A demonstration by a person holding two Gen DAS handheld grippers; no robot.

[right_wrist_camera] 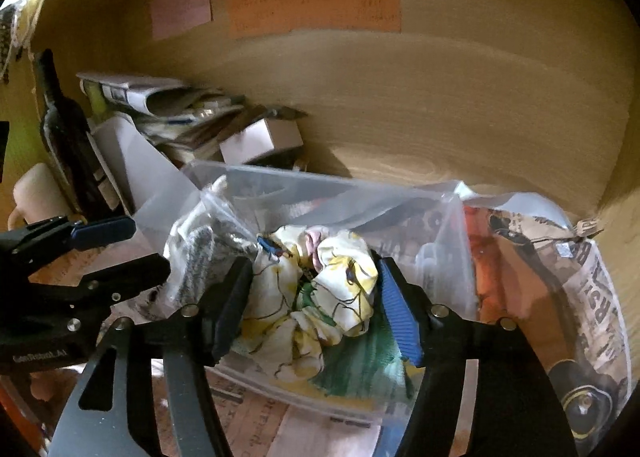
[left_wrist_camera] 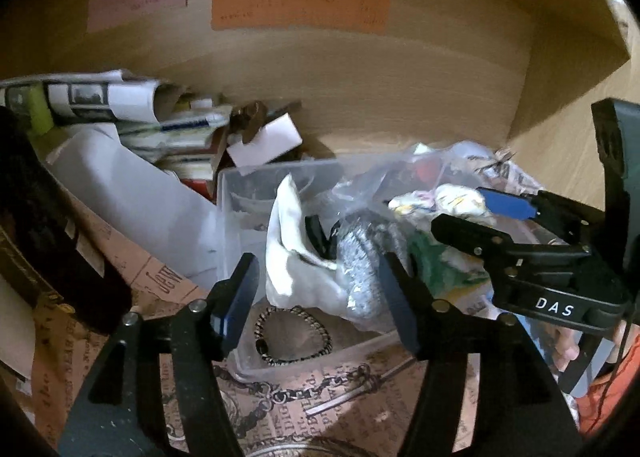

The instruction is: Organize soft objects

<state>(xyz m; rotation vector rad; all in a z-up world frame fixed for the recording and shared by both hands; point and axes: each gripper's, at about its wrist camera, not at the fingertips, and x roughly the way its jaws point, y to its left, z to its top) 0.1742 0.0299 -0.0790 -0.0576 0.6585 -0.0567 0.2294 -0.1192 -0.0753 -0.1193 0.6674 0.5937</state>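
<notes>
A clear plastic box (right_wrist_camera: 352, 193) holds soft things. A white and yellow flowered cloth (right_wrist_camera: 344, 277) lies bunched on top of a green cloth (right_wrist_camera: 368, 361). My right gripper (right_wrist_camera: 316, 301) is open, its jaws on either side of the flowered cloth without clamping it. In the left wrist view my left gripper (left_wrist_camera: 320, 297) is open over the box's left end (left_wrist_camera: 236, 193), its jaws either side of a white cloth (left_wrist_camera: 288, 241) and a grey speckled cloth (left_wrist_camera: 360, 257). A beaded bracelet (left_wrist_camera: 294, 335) lies on the box floor below. The right gripper (left_wrist_camera: 480, 213) shows at the right.
The box stands in a wooden cupboard lined with printed paper (left_wrist_camera: 152, 285). Rolled papers and booklets (left_wrist_camera: 120, 101) are piled at the back left, with a dark bottle (right_wrist_camera: 64, 129) and a cream mug (right_wrist_camera: 36, 193). Coloured notes (left_wrist_camera: 300, 5) are stuck on the back wall. A plastic-wrapped bundle (right_wrist_camera: 560, 297) lies at right.
</notes>
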